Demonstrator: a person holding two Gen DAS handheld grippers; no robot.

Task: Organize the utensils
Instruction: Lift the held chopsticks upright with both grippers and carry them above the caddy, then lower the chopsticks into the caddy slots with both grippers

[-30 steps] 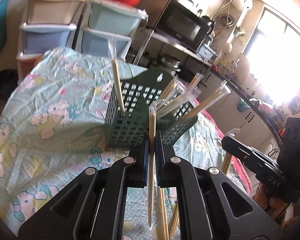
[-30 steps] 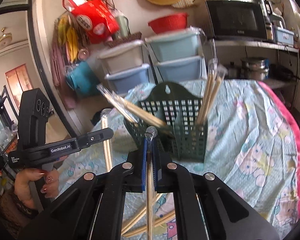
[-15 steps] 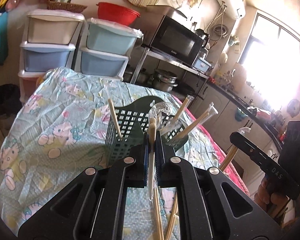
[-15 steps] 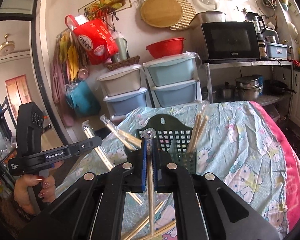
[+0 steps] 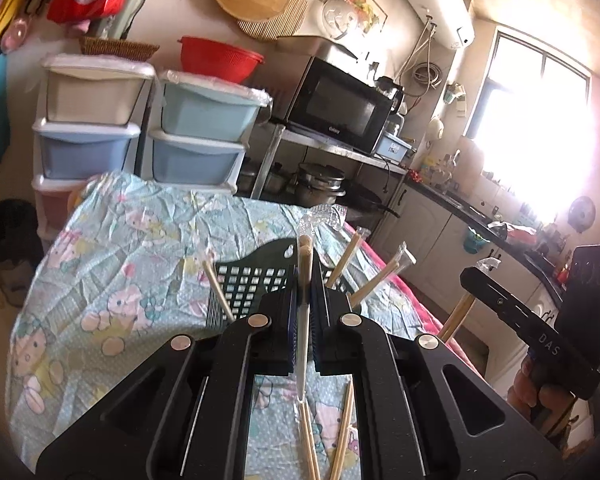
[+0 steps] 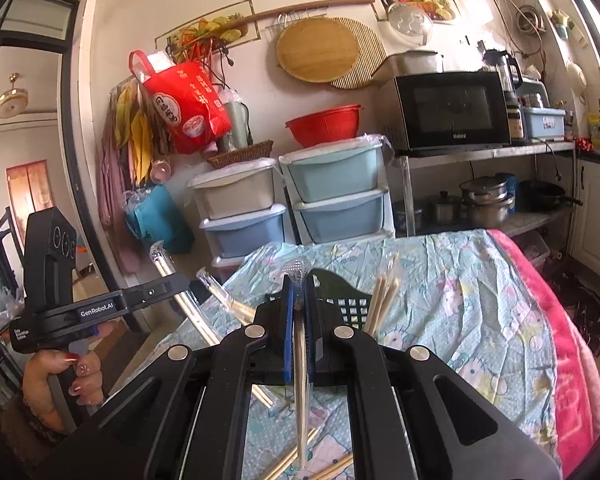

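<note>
My left gripper [image 5: 305,276] is shut on a plastic-wrapped pair of chopsticks [image 5: 304,256], held upright above the table. My right gripper [image 6: 298,292] is shut on another wrapped pair of chopsticks [image 6: 298,344], also upright. A dark green perforated basket [image 5: 252,280] stands just beyond both grippers, half hidden by the fingers, with several wrapped chopsticks [image 5: 377,276] leaning in it. The basket [image 6: 349,304] shows behind the right gripper too. Loose chopsticks [image 5: 341,436] lie on the cloth below. Each view shows the other gripper [image 5: 527,328] held in a hand [image 6: 56,376].
A cartoon-print blue tablecloth [image 5: 112,280] covers the table, with a pink edge [image 6: 555,340] at the right. Behind stand stacked plastic drawers [image 6: 331,188], a microwave [image 6: 451,108] on a metal shelf, pots below, and a black bin [image 5: 8,236] on the floor.
Both grippers have risen with their chopsticks, and the views have tilted up. The basket now sits lower and smaller in both views, with more of the wall behind showing.
</note>
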